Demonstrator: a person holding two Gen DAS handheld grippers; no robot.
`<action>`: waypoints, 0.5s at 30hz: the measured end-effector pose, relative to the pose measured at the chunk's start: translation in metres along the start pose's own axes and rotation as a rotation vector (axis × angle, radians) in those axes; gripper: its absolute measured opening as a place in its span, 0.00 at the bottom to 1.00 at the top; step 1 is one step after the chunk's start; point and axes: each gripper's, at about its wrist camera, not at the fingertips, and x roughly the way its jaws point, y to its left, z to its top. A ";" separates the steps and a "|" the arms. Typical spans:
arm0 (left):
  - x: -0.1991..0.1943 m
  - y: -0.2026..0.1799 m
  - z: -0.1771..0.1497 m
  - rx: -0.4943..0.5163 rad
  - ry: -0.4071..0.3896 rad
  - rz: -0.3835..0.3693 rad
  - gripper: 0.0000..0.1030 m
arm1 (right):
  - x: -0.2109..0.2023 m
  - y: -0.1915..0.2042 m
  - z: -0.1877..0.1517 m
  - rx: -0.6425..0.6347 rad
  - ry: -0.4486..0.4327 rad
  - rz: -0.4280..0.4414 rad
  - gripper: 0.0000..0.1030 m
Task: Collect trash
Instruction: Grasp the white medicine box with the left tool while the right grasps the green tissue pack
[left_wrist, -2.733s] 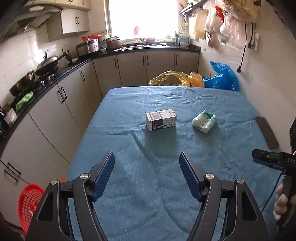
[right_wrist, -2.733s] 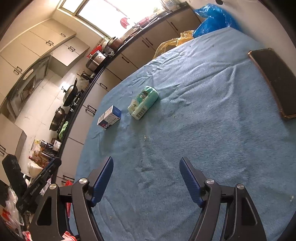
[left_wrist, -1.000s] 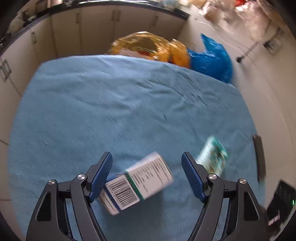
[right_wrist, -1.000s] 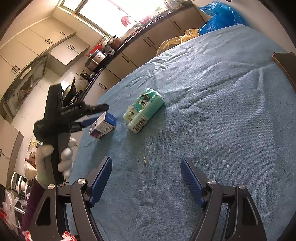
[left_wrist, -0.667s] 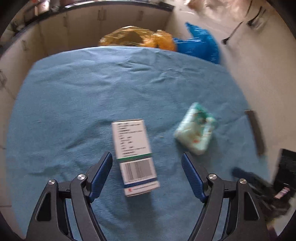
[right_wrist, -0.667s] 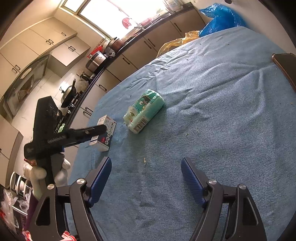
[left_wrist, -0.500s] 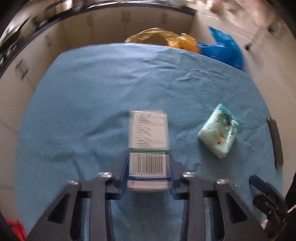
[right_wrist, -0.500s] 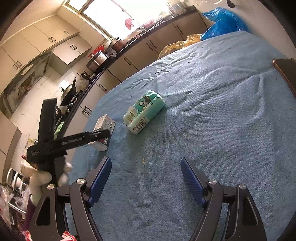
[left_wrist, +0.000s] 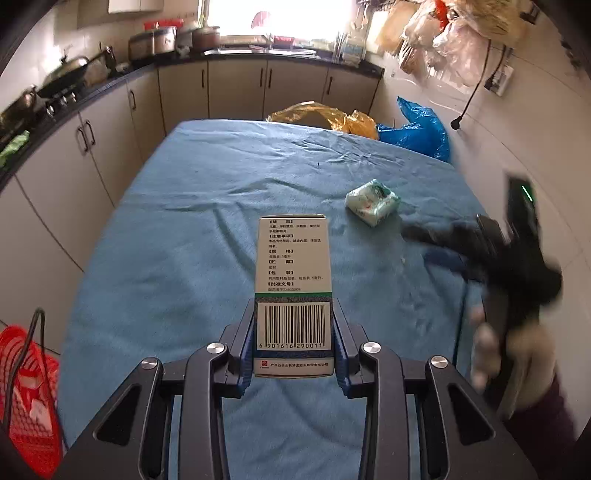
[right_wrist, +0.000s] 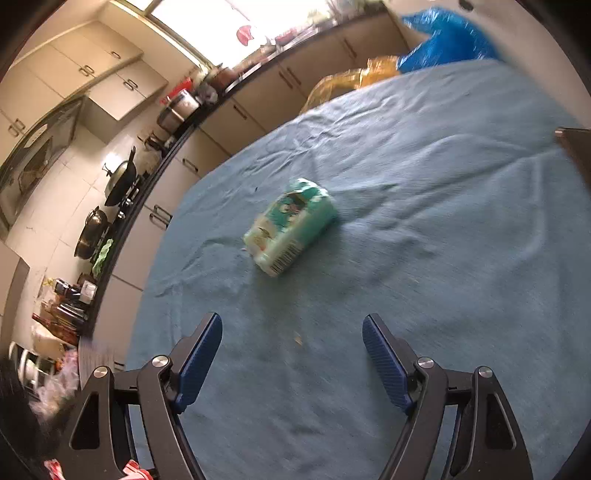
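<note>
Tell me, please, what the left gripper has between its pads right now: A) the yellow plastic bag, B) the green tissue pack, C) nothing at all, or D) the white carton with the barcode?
D: in the left wrist view the left gripper is shut on the white carton, its blue pads pressed against both sides at the barcode end, while the green tissue pack lies apart on the blue cloth.

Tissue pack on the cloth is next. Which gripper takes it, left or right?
Right. The right gripper is open and empty, with the tissue pack straight ahead of it on the blue cloth. The left gripper is shut on the white box.
</note>
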 end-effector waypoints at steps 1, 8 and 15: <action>-0.005 0.002 -0.007 -0.003 -0.009 0.000 0.33 | 0.008 0.002 0.009 0.030 0.021 -0.005 0.80; -0.012 0.013 -0.035 -0.021 -0.027 -0.021 0.32 | 0.043 0.021 0.053 0.105 0.008 -0.139 0.78; -0.015 0.034 -0.047 -0.042 -0.029 -0.009 0.33 | 0.070 0.056 0.062 -0.030 -0.028 -0.399 0.72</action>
